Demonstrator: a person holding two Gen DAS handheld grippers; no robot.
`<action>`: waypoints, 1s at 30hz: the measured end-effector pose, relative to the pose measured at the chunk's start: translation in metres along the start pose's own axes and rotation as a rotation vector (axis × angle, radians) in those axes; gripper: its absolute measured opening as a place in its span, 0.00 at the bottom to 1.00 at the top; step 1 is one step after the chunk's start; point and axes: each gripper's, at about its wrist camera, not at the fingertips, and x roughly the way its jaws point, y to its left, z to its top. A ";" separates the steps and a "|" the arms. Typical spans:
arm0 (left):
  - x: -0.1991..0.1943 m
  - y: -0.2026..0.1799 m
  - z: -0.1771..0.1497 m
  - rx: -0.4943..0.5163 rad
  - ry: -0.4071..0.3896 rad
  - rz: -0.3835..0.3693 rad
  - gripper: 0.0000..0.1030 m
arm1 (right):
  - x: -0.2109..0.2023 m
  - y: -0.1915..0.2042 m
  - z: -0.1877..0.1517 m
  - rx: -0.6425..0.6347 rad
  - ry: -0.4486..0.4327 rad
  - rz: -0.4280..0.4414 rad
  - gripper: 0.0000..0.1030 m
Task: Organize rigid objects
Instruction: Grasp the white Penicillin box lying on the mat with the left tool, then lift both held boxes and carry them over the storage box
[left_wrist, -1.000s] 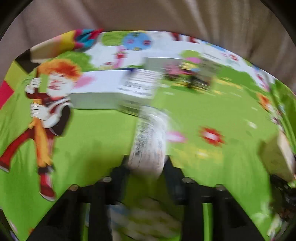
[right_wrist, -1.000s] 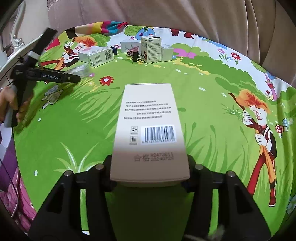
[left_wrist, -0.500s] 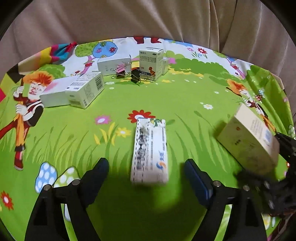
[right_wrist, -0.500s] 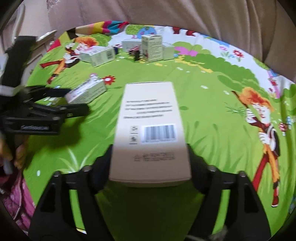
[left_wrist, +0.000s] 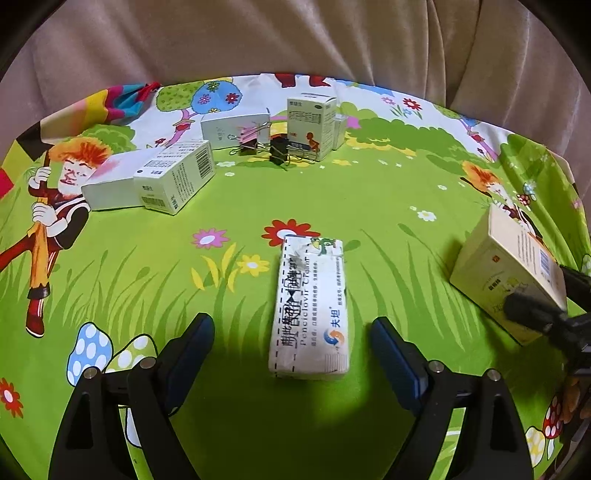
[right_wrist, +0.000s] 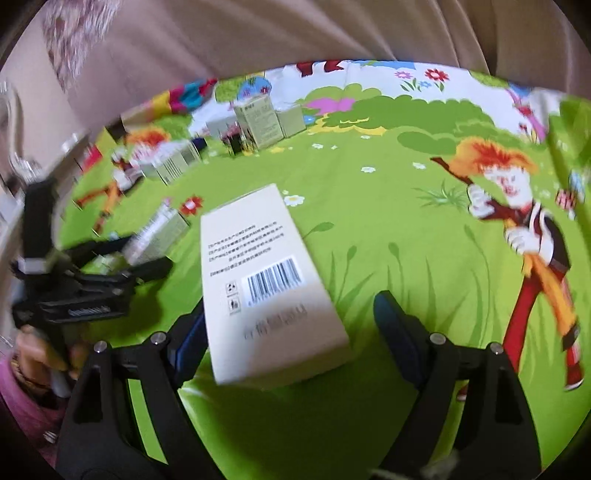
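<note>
Two tools, both just spread: back each straight out so neither carton is nudged. Left tool (left_wrist: 291, 354): pads wide apart, having just opened, clear of the white cream carton (left_wrist: 309, 309) lying flat between them on the green cloth (left_wrist: 388, 192). Right tool (right_wrist: 288, 332): jaws likewise just opened; the beige carton (right_wrist: 269, 284) lies skewed, near its left pad, contact unclear.

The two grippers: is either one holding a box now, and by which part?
Nothing is held. The left gripper has just opened around the cream box; the right gripper has just opened, its beige box tilting loose between the jaws.
</note>
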 end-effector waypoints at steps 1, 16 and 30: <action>0.000 0.000 0.000 0.000 0.000 0.002 0.85 | 0.005 0.007 0.003 -0.035 0.012 -0.024 0.84; -0.011 0.012 -0.005 -0.060 -0.061 -0.023 0.33 | 0.009 0.042 -0.009 -0.246 0.056 -0.086 0.53; -0.124 -0.007 -0.052 -0.136 -0.420 0.120 0.33 | -0.095 0.057 -0.056 -0.109 -0.486 -0.139 0.53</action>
